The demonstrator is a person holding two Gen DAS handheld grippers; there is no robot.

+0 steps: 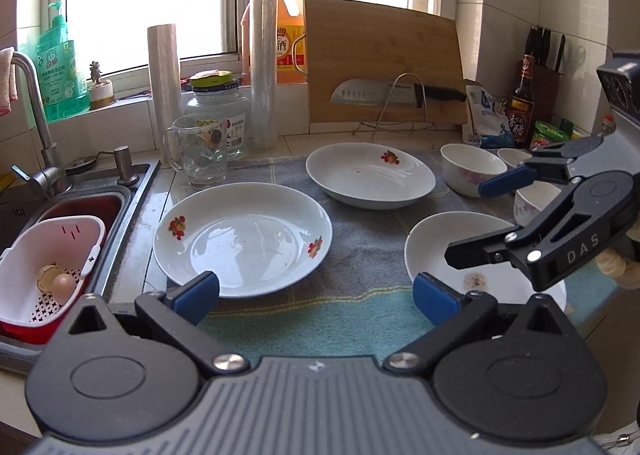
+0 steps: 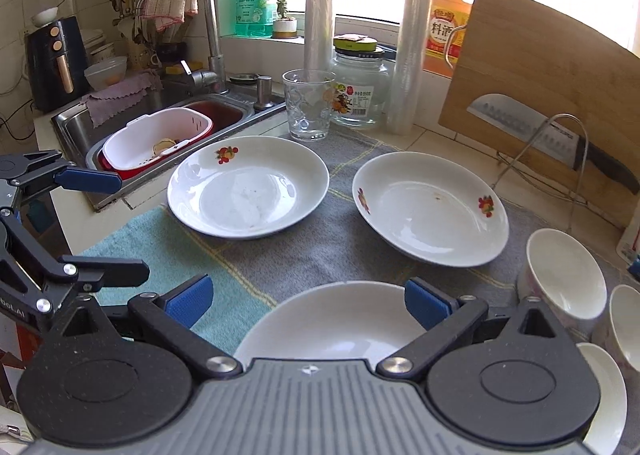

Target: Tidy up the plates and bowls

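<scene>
Both tongs, left (image 1: 316,291) and right (image 2: 308,301), spread and empty above the towel-covered tabletop (image 1: 360,255), two plates (image 2: 248,187) upright with towel between them, bowls (image 2: 564,275) apparently crowding the right edge

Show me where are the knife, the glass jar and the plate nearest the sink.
knife (image 1: 366,95), left wrist view, on the blade.
glass jar (image 2: 362,99), right wrist view, on the label.
plate nearest the sink (image 1: 244,241), left wrist view, on the inner base.
</scene>
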